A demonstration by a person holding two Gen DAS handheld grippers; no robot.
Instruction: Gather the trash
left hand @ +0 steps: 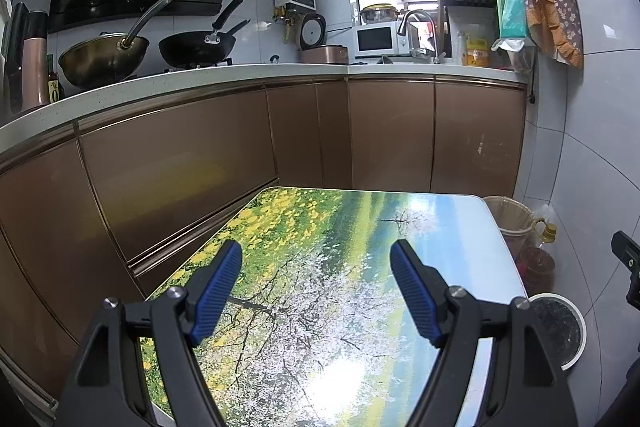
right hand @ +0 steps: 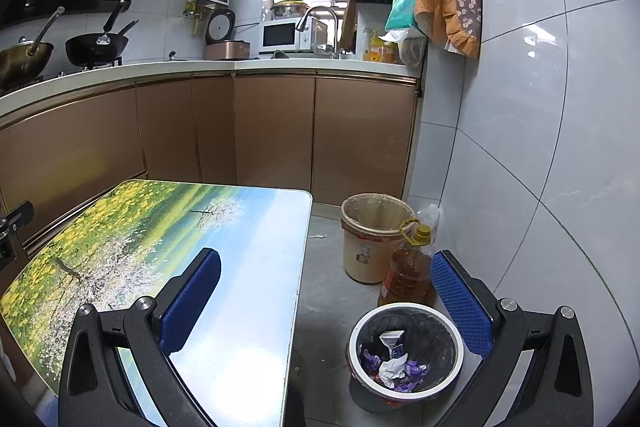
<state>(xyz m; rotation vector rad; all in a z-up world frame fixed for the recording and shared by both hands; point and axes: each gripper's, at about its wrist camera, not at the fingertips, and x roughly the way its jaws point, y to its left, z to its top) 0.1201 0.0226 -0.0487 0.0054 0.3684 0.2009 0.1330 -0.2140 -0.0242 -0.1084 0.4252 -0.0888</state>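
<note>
A white-rimmed trash bin [right hand: 406, 349] with a black liner stands on the floor right of the table. It holds crumpled white paper and purple wrappers [right hand: 394, 363]. My right gripper [right hand: 326, 301] is open and empty, above the bin and the table's right edge. My left gripper [left hand: 316, 291] is open and empty above the table [left hand: 320, 307], whose top is printed with a flower landscape. The bin also shows at the right edge of the left wrist view [left hand: 560, 331]. No trash shows on the table top.
A beige bin with a clear liner [right hand: 374, 239] and a bottle of oil [right hand: 408, 271] stand on the floor by the tiled wall. Brown cabinets [left hand: 240, 147] and a counter with woks, rice cooker, microwave and sink lie behind the table.
</note>
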